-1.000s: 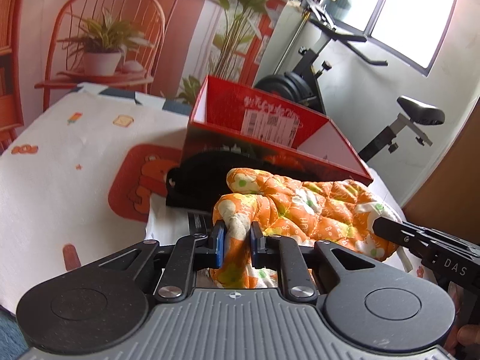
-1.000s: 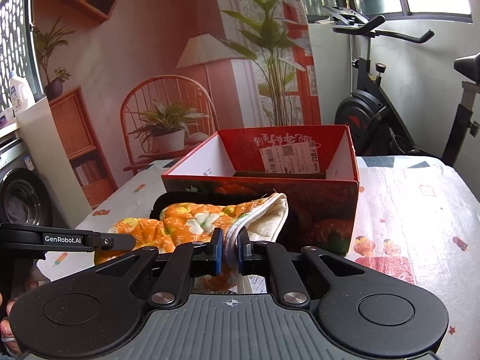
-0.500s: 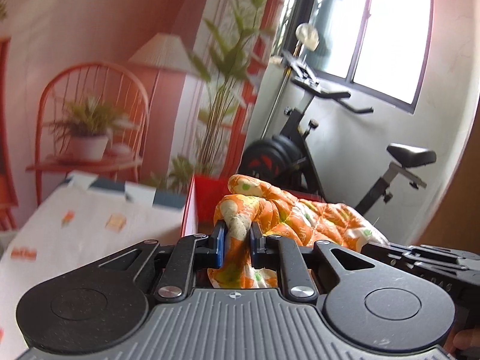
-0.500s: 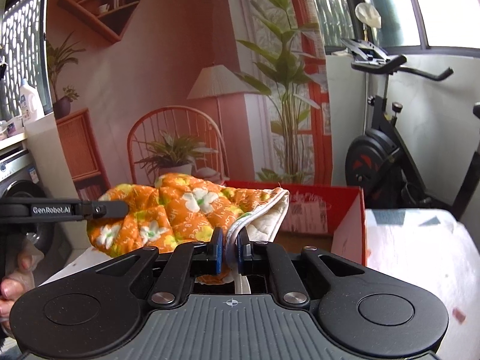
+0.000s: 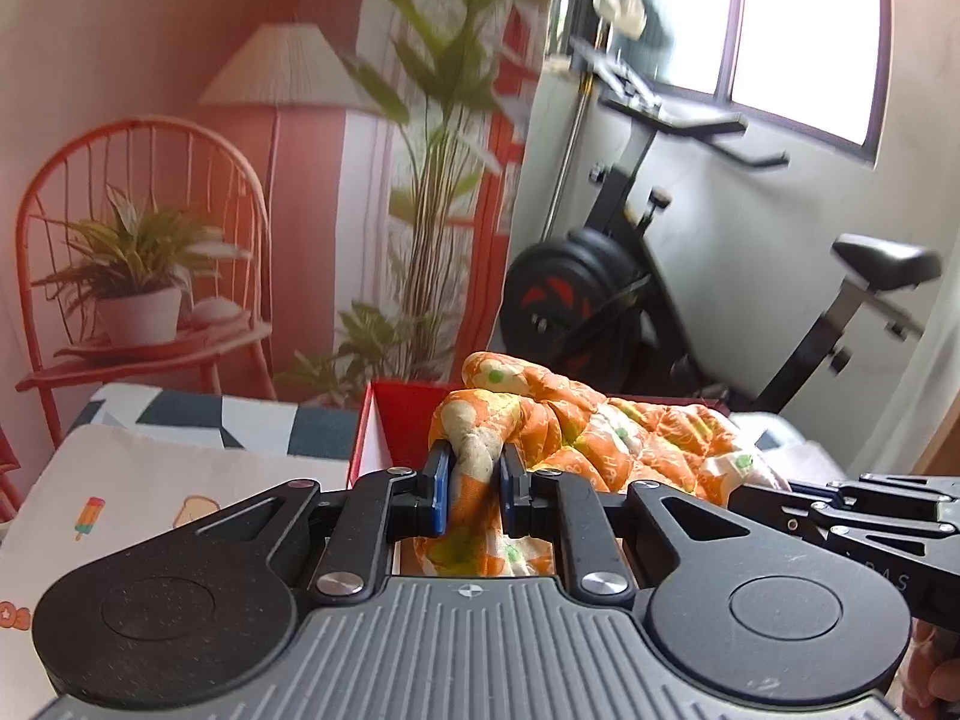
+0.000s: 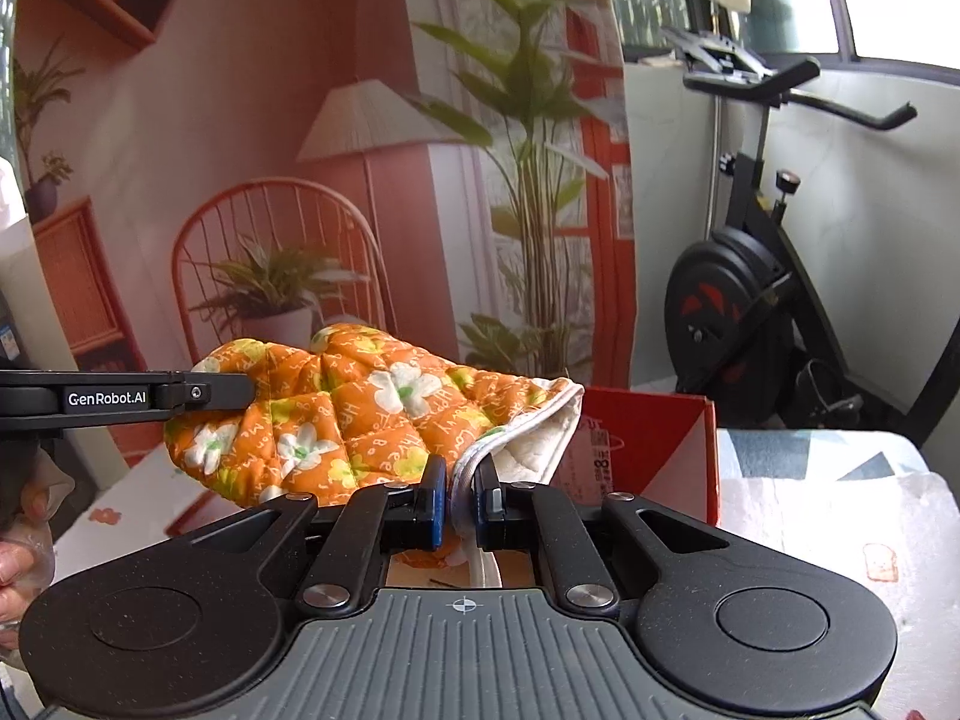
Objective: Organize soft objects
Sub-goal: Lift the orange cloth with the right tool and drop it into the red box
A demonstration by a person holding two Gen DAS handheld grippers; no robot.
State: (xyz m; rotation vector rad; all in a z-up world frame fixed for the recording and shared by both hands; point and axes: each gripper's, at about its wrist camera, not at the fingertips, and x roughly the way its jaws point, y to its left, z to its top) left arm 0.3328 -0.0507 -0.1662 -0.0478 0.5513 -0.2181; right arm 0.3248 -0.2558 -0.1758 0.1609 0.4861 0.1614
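Note:
An orange quilted oven mitt (image 5: 600,432) with white flowers hangs in the air between both grippers. My left gripper (image 5: 471,489) is shut on its thumb end. My right gripper (image 6: 461,501) is shut on the white cuff edge of the mitt (image 6: 336,414). The mitt is held over the near rim of an open red cardboard box (image 6: 654,450), also seen in the left wrist view (image 5: 384,426). The right gripper shows in the left wrist view (image 5: 840,510), and the left gripper's fingers (image 6: 180,396) show in the right wrist view.
The box stands on a table with a white printed cloth (image 5: 150,492) (image 6: 840,510). A black exercise bike (image 6: 756,300) stands behind the table to the right. A wall mural with a chair and plants fills the background.
Both grippers have lifted the mitt from the table in front of the box up to above the box's rim. The black item by the box has dropped out of view.

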